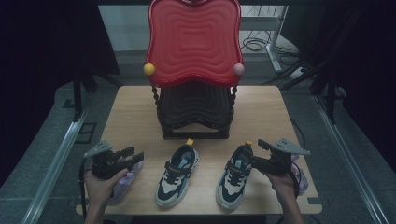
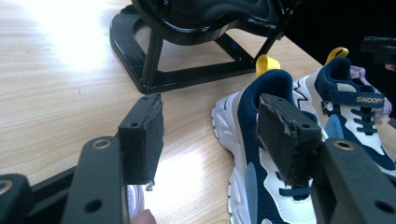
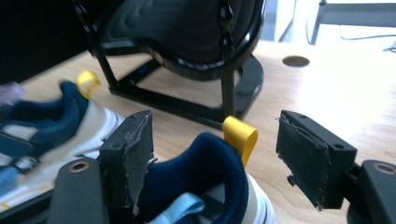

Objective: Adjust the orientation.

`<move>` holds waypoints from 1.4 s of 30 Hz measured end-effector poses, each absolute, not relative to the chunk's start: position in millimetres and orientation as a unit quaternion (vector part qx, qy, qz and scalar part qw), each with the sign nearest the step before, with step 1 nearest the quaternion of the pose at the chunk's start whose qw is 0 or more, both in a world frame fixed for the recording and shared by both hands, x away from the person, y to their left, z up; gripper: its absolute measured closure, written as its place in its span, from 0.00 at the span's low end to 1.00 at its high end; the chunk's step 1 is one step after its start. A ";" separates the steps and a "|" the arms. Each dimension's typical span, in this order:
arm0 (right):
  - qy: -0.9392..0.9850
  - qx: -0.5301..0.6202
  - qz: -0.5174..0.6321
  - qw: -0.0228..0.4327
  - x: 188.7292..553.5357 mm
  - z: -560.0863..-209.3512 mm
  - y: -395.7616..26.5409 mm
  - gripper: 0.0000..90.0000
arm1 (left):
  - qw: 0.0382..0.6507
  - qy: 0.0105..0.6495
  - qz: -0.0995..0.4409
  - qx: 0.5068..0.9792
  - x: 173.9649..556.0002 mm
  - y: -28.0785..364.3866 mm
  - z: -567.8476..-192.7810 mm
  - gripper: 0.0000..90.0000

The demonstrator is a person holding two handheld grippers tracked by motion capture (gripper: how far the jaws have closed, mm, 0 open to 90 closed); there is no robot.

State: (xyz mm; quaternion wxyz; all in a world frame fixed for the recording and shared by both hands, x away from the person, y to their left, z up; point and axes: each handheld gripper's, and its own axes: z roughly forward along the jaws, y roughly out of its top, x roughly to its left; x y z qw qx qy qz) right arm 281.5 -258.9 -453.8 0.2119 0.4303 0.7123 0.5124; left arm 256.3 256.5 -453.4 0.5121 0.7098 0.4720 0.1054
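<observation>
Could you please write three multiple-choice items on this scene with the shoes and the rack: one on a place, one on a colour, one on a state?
1. Where does the two-tier rack stand?
A. behind the two shoes
B. left of both shoes
C. on the floor

2. What colour is the heel loop of the right shoe?
A. red
B. yellow
C. green

3. How is the right gripper?
A. shut on the heel
B. shut on nothing
C. open, jaws either side of the heel

Answers: 1 A, the high view shows the rack farther up the table; 2 B, the right gripper view shows a yellow loop; 3 C, there are gaps beside both pads.
</observation>
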 end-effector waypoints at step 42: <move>0.681 0.425 0.566 0.189 272.7 -466.5 -301.0 0.42 | 0.499 0.444 0.161 0.726 247.8 227.6 -433.6 0.94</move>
